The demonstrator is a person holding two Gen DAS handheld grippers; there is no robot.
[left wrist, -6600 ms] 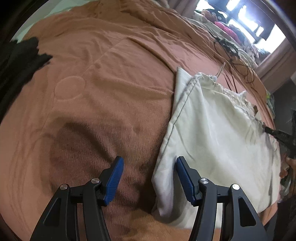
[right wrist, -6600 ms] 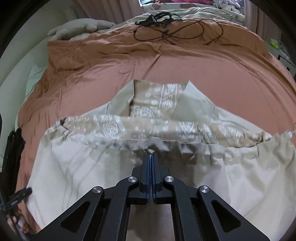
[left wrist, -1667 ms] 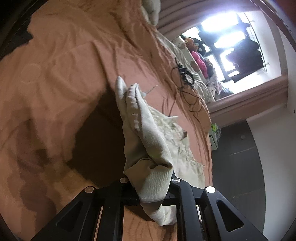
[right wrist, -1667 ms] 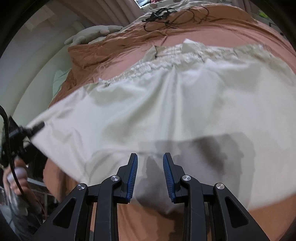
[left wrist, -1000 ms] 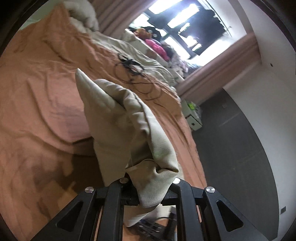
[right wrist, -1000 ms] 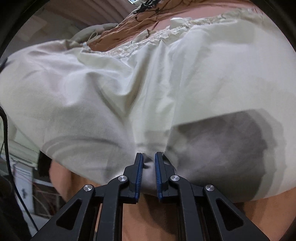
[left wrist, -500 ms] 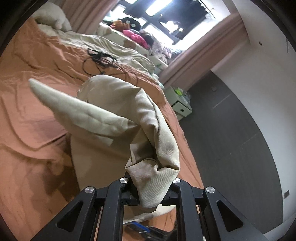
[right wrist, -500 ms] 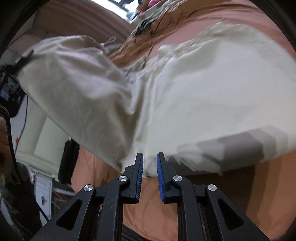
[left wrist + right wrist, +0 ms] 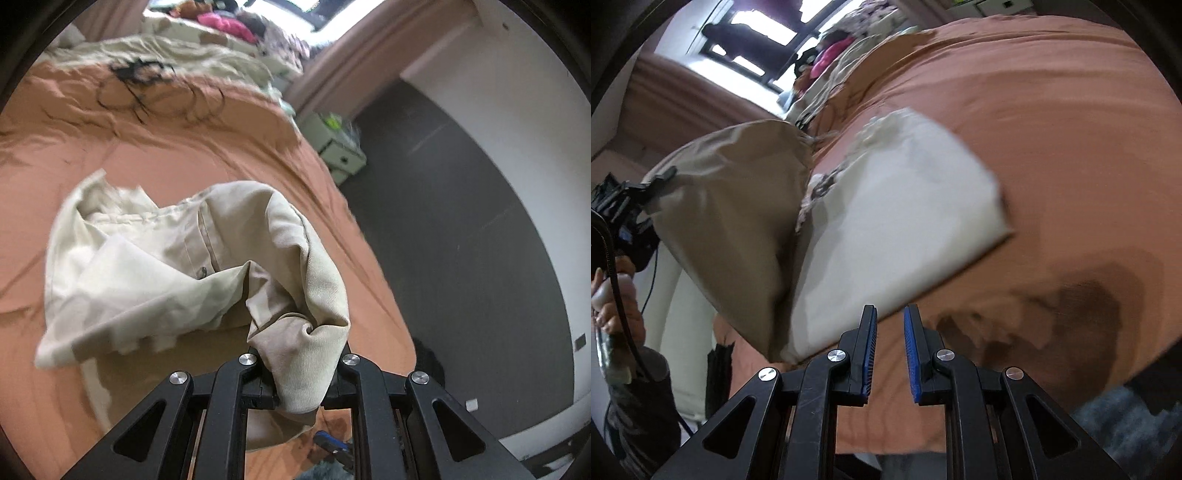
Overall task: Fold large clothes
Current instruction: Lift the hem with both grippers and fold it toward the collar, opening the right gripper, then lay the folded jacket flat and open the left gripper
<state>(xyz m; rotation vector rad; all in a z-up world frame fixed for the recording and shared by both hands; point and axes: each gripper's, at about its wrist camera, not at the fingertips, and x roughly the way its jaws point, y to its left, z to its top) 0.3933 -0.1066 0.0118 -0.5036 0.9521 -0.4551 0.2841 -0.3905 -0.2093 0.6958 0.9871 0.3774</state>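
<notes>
Left gripper, angled downward, was clamped on a bunched corner of the beige twill garment, lifted over the rust bedspread. Right gripper stood slightly apart, empty, the garment at its 11 o'clock.

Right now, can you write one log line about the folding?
left gripper: shut on beige garment | right gripper: empty, off cloth | garment: corner lifted over orange bedspread
</notes>
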